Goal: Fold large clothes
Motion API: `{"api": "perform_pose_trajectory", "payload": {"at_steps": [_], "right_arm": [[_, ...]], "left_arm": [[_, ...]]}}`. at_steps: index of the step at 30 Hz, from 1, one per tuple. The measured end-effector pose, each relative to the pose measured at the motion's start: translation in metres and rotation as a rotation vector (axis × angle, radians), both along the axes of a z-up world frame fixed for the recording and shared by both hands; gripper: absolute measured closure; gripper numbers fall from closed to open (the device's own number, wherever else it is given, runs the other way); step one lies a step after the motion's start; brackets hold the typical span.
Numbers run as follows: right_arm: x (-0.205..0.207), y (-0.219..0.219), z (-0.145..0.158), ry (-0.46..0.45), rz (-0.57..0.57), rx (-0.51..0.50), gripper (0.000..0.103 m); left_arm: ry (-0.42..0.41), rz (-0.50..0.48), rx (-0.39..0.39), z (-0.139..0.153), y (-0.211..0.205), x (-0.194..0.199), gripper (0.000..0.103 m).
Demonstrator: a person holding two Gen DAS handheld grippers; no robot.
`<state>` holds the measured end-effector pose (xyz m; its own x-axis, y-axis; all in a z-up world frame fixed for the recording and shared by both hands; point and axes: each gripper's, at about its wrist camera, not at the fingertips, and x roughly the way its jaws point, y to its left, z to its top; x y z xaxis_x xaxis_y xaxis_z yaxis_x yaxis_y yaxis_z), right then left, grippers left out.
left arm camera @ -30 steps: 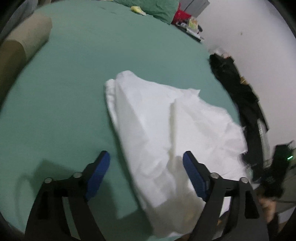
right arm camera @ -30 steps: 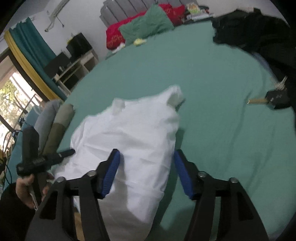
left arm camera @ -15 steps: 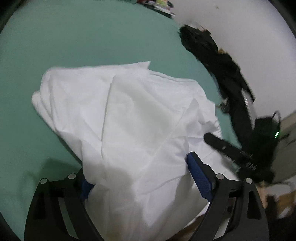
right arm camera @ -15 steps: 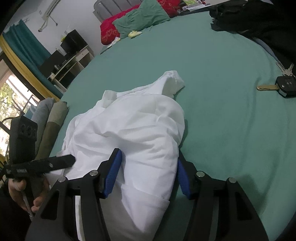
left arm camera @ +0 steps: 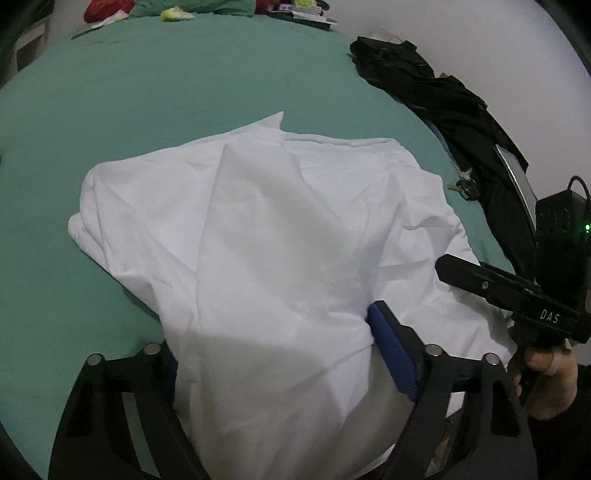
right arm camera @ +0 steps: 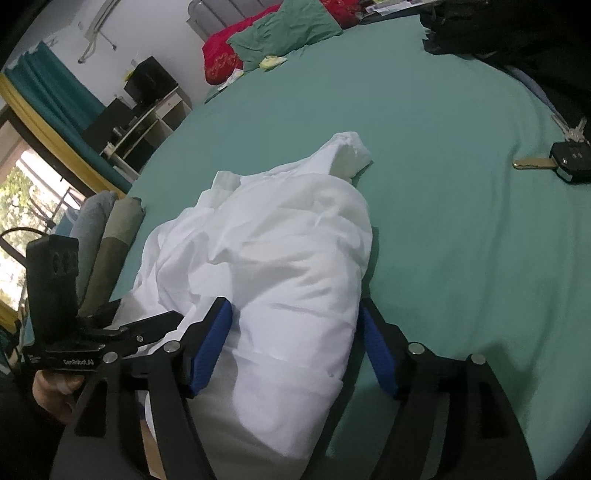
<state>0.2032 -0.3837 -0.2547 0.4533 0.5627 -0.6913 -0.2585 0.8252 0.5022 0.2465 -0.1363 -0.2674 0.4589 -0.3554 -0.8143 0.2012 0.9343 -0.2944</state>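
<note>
A crumpled white garment lies on the green bed sheet; it also shows in the right wrist view. My left gripper is open with its blue-padded jaws wide on either side of the cloth's near edge; the left pad is hidden under the fabric. My right gripper is open and straddles the garment's near end. Each gripper shows in the other's view: the right one at the right, the left one at the left.
Black clothing lies along the bed's right edge, with keys and a car fob beside it. Folded grey and olive items sit at the left edge. Green and red pillows are at the headboard.
Both grippers have moved in over the garment's near edge, which now lies between their open jaws. The left view has swung right and lower toward the cloth.
</note>
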Motion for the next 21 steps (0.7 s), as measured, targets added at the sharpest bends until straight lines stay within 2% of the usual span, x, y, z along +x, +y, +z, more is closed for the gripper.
{"api": "perform_pose_trajectory", "payload": {"at_steps": [3,6,9,11,13,15,16,18,21], "right_arm": [[-0.003,-0.001,0.004,-0.019,-0.008,-0.032,0.03],[-0.003,-0.003,0.006,-0.03,-0.005,-0.052,0.03],[-0.001,-0.005,0.0,-0.001,-0.006,-0.021,0.03],[0.0,-0.004,-0.005,0.01,-0.011,0.007,0.03],[-0.002,-0.001,-0.009,0.013,-0.006,0.036,0.03],[-0.004,0.006,-0.011,0.001,0.017,0.039,0.045],[-0.005,0.008,-0.01,-0.002,0.015,0.046,0.051],[-0.005,0.007,-0.009,-0.001,0.012,0.075,0.066],[-0.008,0.008,0.0,-0.034,0.008,0.064,0.074]], "left_arm": [[-0.009,-0.024,0.003,0.004,-0.001,-0.002,0.033],[-0.011,-0.021,0.028,0.011,0.0,-0.001,0.033],[-0.002,0.011,-0.005,0.005,0.004,-0.001,0.031],[-0.024,0.023,-0.014,-0.001,0.001,-0.004,0.03],[-0.038,0.013,-0.015,-0.003,-0.003,-0.007,0.034],[-0.027,-0.01,-0.08,-0.002,-0.004,-0.008,0.068],[-0.016,-0.011,-0.104,-0.003,-0.004,-0.009,0.069],[-0.04,-0.015,-0.075,-0.001,-0.01,-0.012,0.074],[-0.072,-0.021,-0.052,0.008,-0.014,-0.019,0.079]]}}
